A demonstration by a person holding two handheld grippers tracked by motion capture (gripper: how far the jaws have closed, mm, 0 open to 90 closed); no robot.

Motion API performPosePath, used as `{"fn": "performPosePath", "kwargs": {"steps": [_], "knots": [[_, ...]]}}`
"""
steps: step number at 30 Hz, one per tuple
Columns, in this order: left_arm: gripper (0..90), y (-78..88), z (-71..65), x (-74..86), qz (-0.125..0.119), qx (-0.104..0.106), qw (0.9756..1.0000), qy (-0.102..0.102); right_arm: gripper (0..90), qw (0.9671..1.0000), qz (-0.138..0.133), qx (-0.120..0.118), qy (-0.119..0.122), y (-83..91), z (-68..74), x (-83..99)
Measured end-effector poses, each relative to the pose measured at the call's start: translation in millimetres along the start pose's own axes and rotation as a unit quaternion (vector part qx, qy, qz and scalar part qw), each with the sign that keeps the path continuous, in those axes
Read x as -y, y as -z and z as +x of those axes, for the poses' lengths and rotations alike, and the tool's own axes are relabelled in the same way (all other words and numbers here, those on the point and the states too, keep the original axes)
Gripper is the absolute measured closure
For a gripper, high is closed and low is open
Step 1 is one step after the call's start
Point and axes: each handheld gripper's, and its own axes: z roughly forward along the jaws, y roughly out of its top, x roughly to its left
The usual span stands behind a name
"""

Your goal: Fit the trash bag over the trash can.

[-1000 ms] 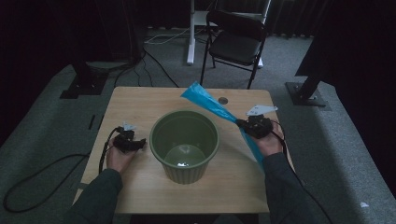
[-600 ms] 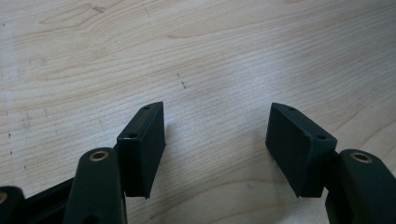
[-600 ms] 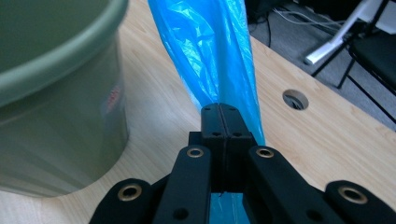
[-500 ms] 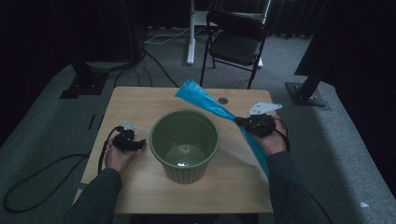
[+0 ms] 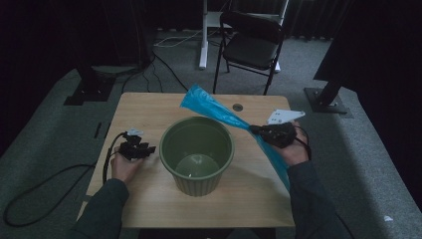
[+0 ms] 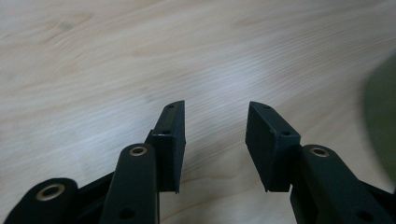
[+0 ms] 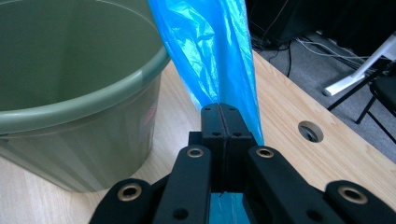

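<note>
A black folding chair (image 5: 251,47) is seen on the grey carpet (image 5: 378,164) beyond the far edge of the wooden table (image 5: 144,112). A white stand leg (image 5: 203,37) is set just left of the chair, with pale cables trailed beside it. A round hole (image 5: 238,107) is cut near the table's far edge. Dark stand bases (image 5: 89,89) are placed at either side.

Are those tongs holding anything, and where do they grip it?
The right tongs pinch the blue bag partway along its bunched length. The left tongs hold nothing.
</note>
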Motion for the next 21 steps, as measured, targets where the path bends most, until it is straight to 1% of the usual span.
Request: {"fn": "performPosePath", "kwargs": {"steps": [1, 2, 3, 4, 5, 6, 8, 9, 10, 11, 12, 13, 14, 15, 16, 17, 18, 19, 20, 21], "knots": [[57.1, 3.6, -1.1, -2.1, -0.006, 0.006, 0.9999, -0.006, 90.0, 1.0000, -0.001, -0.001, 0.003, 0.7, 0.3, -0.5], [57.1, 3.6, -1.1, -2.1, -0.006, 0.006, 0.9999, -0.006, 90.0, 1.0000, -0.001, -0.001, 0.003, 0.7, 0.3, -0.5], [57.1, 11.0, -0.8, -4.9, -0.025, 0.028, 0.9993, -0.006, 90.0, 1.0000, -0.003, -0.006, 0.007, 1.3, 0.7, -1.2], [57.1, 11.0, -0.8, -4.9, -0.025, 0.028, 0.9993, -0.006, 90.0, 1.0000, -0.003, -0.006, 0.007, 1.3, 0.7, -1.2], [57.1, 17.5, -0.7, -7.2, -0.038, 0.038, 0.9985, -0.009, 90.0, 0.9999, -0.002, -0.008, 0.009, 1.2, 0.8, -1.7], [57.1, 17.5, -0.7, -7.2, -0.038, 0.038, 0.9985, -0.009, 90.0, 0.9999, -0.002, -0.008, 0.009, 1.2, 0.8, -1.7], [57.1, 22.5, -2.0, -9.8, -0.046, 0.042, 0.9979, -0.018, 90.0, 0.9999, -0.002, -0.013, 0.009, 1.2, 1.1, -2.2], [56.8, 27.3, -4.0, -13.3, -0.054, 0.045, 0.9971, -0.028, 90.0, 0.9998, -0.002, -0.016, 0.011, 1.3, 1.3, -2.7], [56.8, 27.3, -4.0, -13.3, -0.054, 0.045, 0.9971, -0.028, 90.0, 0.9998, -0.002, -0.016, 0.011, 1.3, 1.3, -2.7], [56.8, 32.8, -6.7, -18.0, -0.065, 0.056, 0.9957, -0.036, 90.0, 0.9997, -0.001, -0.021, 0.013, 1.5, 1.8, -3.1], [56.8, 32.8, -6.7, -18.0, -0.065, 0.056, 0.9957, -0.036, 90.0, 0.9997, -0.001, -0.021, 0.013, 1.5, 1.8, -3.1], [56.9, 39.3, -10.4, -24.0, -0.075, 0.062, 0.9941, -0.048, 90.0, 0.9996, 0.002, -0.024, 0.016, 0.7, 2.3, -3.5], [56.9, 39.3, -10.4, -24.0, -0.075, 0.062, 0.9941, -0.048, 90.0, 0.9996, 0.002, -0.024, 0.016, 0.7, 2.3, -3.5], [56.9, 46.8, -14.7, -30.6, -0.081, 0.067, 0.9924, -0.065, 90.0, 0.9994, 0.004, -0.027, 0.019, 0.1, 2.9, -3.9], [56.9, 46.8, -14.7, -30.6, -0.081, 0.067, 0.9924, -0.065, 90.0, 0.9994, 0.004, -0.027, 0.019, 0.1, 2.9, -3.9], [56.9, 54.5, -19.2, -36.9, -0.088, 0.065, 0.9906, -0.082, 90.0, 0.9993, 0.004, -0.030, 0.020, 0.1, 3.8, -4.5], [56.9, 54.5, -19.2, -36.9, -0.088, 0.065, 0.9906, -0.082, 90.0, 0.9993, 0.004, -0.030, 0.020, 0.1, 3.8, -4.5], [57.0, 62.4, -22.7, -42.8, -0.097, 0.065, 0.9888, -0.093, 90.0, 0.9992, 0.002, -0.032, 0.023, 0.4, 4.4, -5.3], [57.2, 62.4, -22.7, -42.8, -0.097, 0.065, 0.9888, -0.093, 90.0, 0.9992, 0.002, -0.032, 0.023, 0.4, 4.4, -5.3], [57.3, 69.3, -25.6, -48.0, -0.106, 0.065, 0.9870, -0.102, 90.0, 0.9991, 0.002, -0.036, 0.025, 0.7, 5.2, -6.0]]}}
